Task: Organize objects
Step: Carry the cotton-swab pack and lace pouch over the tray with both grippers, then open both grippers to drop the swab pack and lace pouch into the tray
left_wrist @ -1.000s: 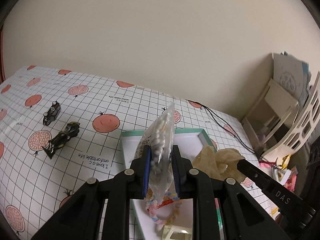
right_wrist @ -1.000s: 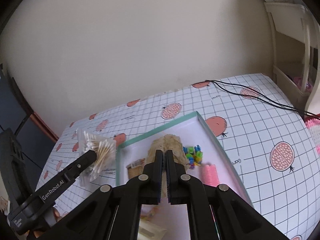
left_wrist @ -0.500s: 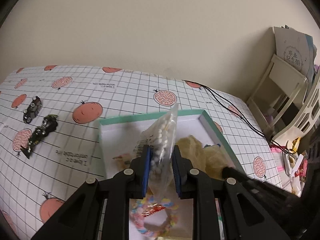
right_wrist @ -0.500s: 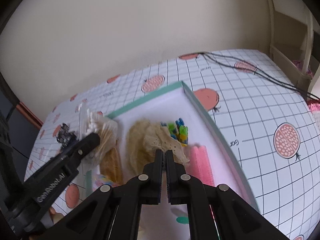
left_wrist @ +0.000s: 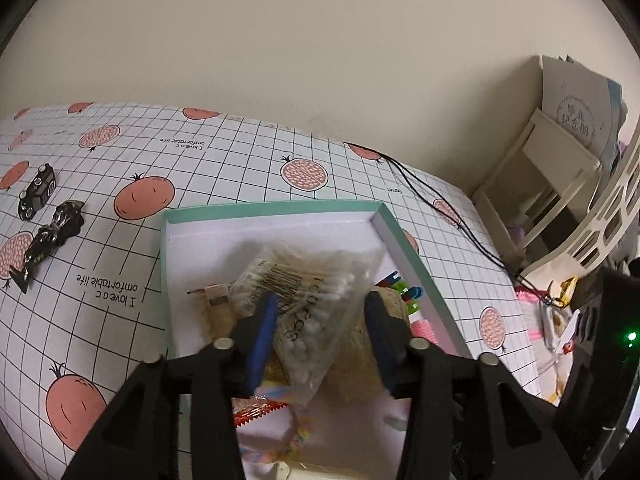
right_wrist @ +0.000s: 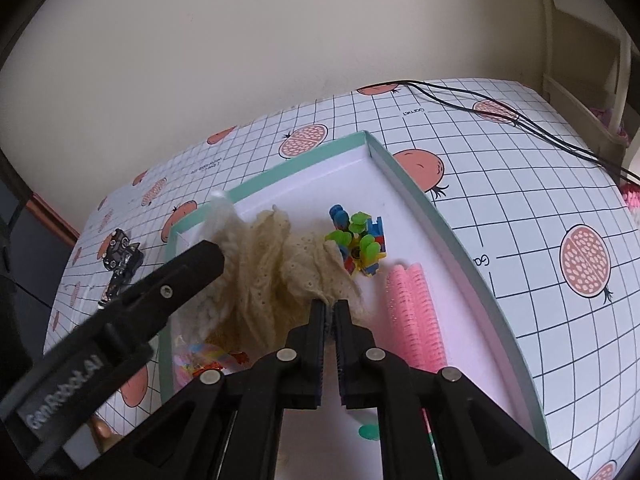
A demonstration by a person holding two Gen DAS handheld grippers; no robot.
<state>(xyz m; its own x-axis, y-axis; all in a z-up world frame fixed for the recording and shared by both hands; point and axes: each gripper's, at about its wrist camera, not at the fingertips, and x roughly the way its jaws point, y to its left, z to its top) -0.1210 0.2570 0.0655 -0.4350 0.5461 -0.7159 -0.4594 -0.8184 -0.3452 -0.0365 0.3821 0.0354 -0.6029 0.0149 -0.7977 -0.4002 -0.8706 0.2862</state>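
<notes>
One second on, left tool [left_wrist: 318, 330] is standing apart, bag of cotton swabs [left_wrist: 308, 300] dropping between its fingers into the box [left_wrist: 416, 258]; right tool [right_wrist: 329, 314] is staying clamped on the lace cloth [right_wrist: 276, 272].

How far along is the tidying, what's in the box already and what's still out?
Already in the box: pink rollers, toy blocks. In hand: the open left gripper straddles the cotton swab bag; the right gripper pinches the lace cloth. Left: two toy cars on the table.

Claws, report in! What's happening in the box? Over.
Left claw open, cotton swab bag dropped in box. Right claw pinching beige cloth. Nothing blocking.
</notes>
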